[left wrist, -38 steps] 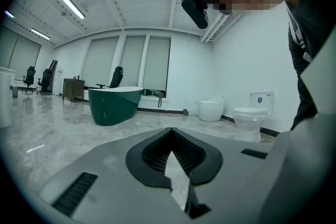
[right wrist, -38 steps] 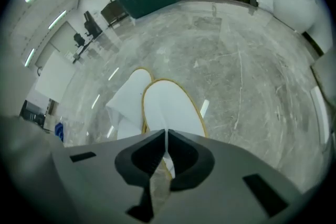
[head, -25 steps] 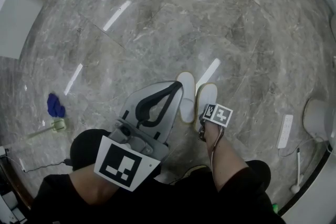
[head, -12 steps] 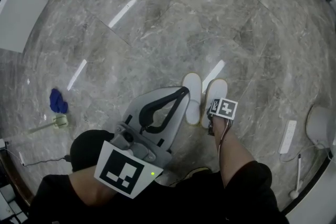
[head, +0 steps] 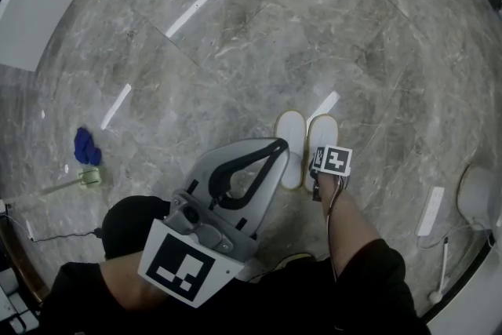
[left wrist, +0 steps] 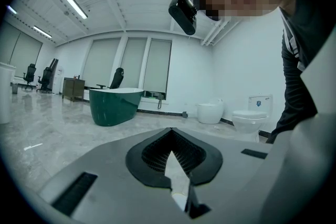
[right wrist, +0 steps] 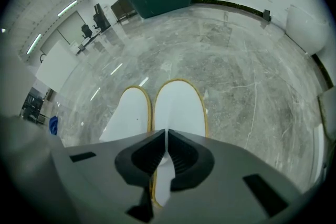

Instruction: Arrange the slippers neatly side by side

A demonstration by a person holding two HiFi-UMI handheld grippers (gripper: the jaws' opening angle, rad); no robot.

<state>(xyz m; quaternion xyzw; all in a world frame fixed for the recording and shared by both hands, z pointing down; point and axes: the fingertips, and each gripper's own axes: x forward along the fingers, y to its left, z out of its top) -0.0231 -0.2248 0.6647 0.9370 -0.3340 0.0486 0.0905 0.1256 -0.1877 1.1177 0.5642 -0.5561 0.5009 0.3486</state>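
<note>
Slippers, two of them, lay on the grey marbled floor just ahead of me, toes pointing away. My left claw was the biggest thing in the head view. I held it up in front of my chest, clear of the floor. Its jaws were closed tip to tip with nothing in them, and it faced out across the room toward a dark green bathtub rather than down at the pair. Seen from above, its tip overlapped the near part of the left slipper.

Both were flat and white with rounded toes and a thin tan edge running round the sole. They sat side by side with their long edges just beside each other and their toes about level.

My right claw pointed steeply down over the heel half of the right slipper. Its jaws were all but together, with only a thin strip of that slipper's white material showing between the pads, so I had it pinched there. The left slipper lay just to the left of that claw, apart from it. In the head view the marker cube hid the right slipper's heel. A small blue cloth lay well off to my left.
</note>
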